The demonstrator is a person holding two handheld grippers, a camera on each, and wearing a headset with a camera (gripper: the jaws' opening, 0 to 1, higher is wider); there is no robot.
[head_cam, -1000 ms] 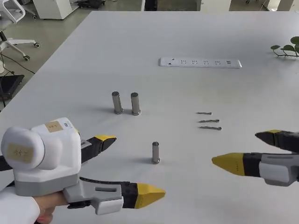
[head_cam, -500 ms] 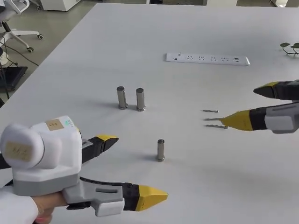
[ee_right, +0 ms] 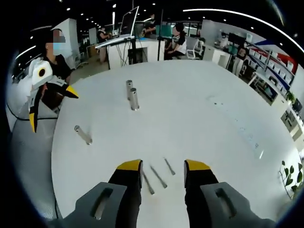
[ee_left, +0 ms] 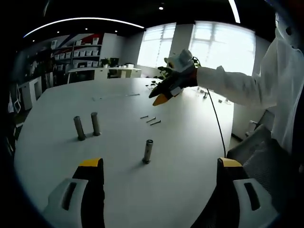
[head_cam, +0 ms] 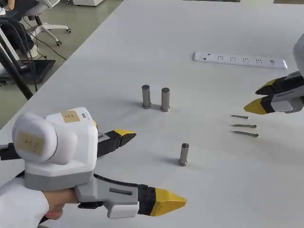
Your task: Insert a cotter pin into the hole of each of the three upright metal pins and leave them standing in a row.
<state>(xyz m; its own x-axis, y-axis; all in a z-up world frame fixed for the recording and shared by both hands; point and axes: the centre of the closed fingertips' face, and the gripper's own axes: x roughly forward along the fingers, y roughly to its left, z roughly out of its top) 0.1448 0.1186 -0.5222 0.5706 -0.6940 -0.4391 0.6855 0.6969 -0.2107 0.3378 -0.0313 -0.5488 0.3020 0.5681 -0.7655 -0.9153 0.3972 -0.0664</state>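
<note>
Metal pins (head_cam: 165,99) and cotter pins (head_cam: 244,126): all on the white table (head_cam: 142,52), the two groups well apart.
Table: plain white top, running away toward 12 o'clock in the head view.
Left gripper (head_cam: 149,168): at 7 o'clock of the head view, gripped by a hand (head_cam: 57,208); jaws spread wide with nothing between them, tips aimed toward 2 o'clock.
Right gripper (head_cam: 260,97): at the 3 o'clock edge, above the table at 1 o'clock of the cotter pins; jaws apart, nothing held. Cotter pins framed in the gap between the jaws in the right gripper view.
Power strip (head_cam: 240,60): white, lying flat at 1 o'clock, beyond everything else.
Metal pins: three, all upright. Two side by side near the middle; single metal pin (head_cam: 184,154) apart from them at their 5 o'clock.
Cotter pins: three, lying flat and roughly parallel, at 2 o'clock of the single metal pin.
</note>
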